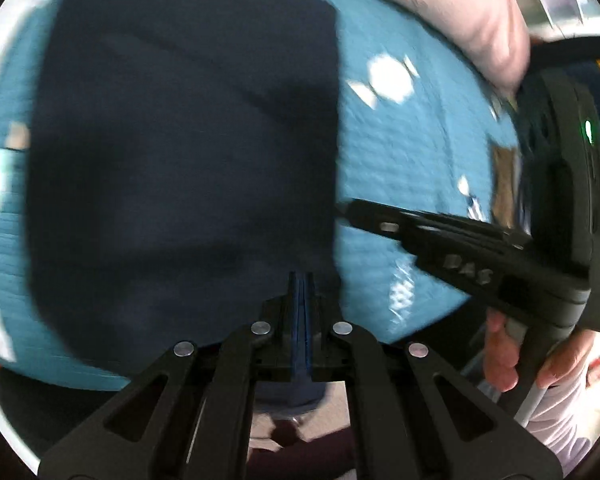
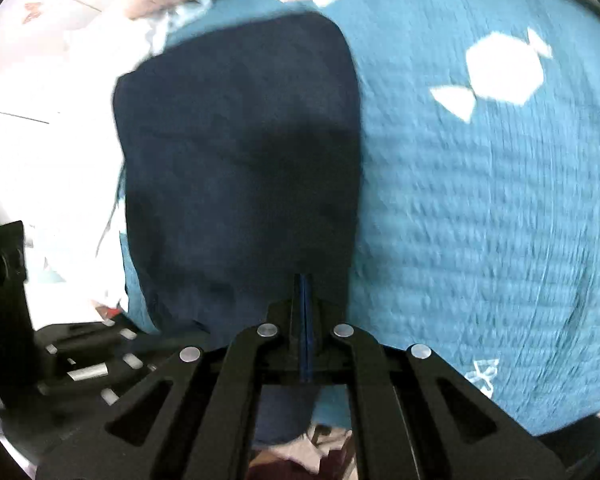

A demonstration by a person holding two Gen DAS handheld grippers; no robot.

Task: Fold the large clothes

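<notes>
Left wrist view: my left gripper (image 1: pixel 300 280) has its jaws pressed together on the near edge of one dark navy garment (image 1: pixel 180 152), a tongue of the cloth hanging below the jaws. The garment lies as a roughly rectangular, seemingly folded panel on a teal quilted bedspread (image 1: pixel 412 168) printed with white candy shapes; the frame is motion-blurred. To the right, my right gripper (image 1: pixel 348 210) reaches in with its tip at the garment's right edge, its handle held by a hand (image 1: pixel 504 360); from here I cannot tell how its jaws stand. I judge the cloth soft, limp and light: it should drape and sag wherever unsupported, will not break, and may slide over the quilt, so the best hold is at an edge or corner, through all layers at once. Right wrist view: my right gripper (image 2: pixel 305 280) is likewise closed, pinching the garment (image 2: pixel 236 168) at its near right corner, with cloth trailing beneath the jaws. The garment stretches away from the tip, its right edge straight against the bedspread (image 2: pixel 480 220); white bedding (image 2: pixel 40 152) lies beyond its left edge. Count: one garment, one bedspread, two grippers, one hand in view.
</notes>
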